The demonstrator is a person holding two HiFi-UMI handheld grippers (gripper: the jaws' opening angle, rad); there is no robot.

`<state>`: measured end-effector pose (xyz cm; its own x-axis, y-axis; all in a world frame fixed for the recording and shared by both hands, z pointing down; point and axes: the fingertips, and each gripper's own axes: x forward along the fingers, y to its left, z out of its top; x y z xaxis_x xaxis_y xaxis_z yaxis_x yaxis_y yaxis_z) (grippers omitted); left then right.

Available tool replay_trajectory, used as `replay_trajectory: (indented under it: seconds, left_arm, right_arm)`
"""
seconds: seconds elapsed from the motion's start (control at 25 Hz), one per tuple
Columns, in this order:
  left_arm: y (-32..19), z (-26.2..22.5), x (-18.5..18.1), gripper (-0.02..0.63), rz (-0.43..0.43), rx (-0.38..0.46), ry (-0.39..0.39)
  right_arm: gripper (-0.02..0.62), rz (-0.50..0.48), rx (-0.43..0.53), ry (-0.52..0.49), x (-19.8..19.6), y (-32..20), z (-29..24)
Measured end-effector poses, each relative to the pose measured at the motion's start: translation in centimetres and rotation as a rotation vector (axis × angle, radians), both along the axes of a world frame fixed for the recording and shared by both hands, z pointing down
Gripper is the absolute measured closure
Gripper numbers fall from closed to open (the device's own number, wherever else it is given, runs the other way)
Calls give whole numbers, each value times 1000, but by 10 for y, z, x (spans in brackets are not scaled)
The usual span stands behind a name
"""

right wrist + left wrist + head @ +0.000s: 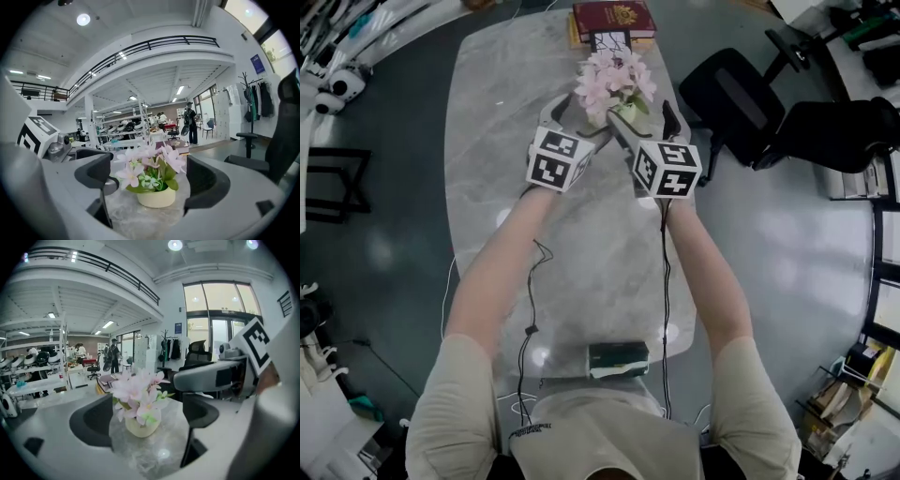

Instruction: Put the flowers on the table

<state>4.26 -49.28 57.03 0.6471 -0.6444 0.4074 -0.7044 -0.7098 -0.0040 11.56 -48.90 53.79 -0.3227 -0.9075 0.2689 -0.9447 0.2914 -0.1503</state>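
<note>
Two pairs of jaws, both spread wide and gripping nothing: left gripper (145, 420) with the pot framed in its gap and clear of either pad, right gripper (152, 180) likewise, open about the same pot from the other side without touching. Cannot tell whether the pot sits fully between the tips or just ahead of them. Looks to be the last step, the letting go, judging by the flowers (614, 80) already standing in a small cream pot (157, 197) on the grey marble table (497, 112). Placed toward the far end, just this side of a red book (614, 19) and well apart from the small box (618, 359) at the near edge. Nothing left to carry, by that reading; only to get clear. Calls for drawing each gripper straight back along its own line, jaws kept wide, low parts lifted a touch so as not to drag on the marble. Needs care on the inner sides, where the two grippers crowd close together beside the pot, and under the overhanging petals. Probably a light pot, top-heavy with blossom, so likely to tip at a small knock. Long axis upright: base flat on the stone, stems rising, pink blooms pointing up and fanning outward over the rim, leaning slightly left in the left gripper view, green leaves low at the rim in the right gripper view.
</note>
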Motion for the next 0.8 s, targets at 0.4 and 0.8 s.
replay_trajectory:
  seconds: [0.4,0.8]
  left_arm:
    - [49,-102,-23,268,-1,134,-31]
    - [117,-220,-31,359,45,221,66]
  right_arm:
    - [97,-10,58,-45,-7,50,-98]
    - [327,-22,230,-24,-16,125,-213]
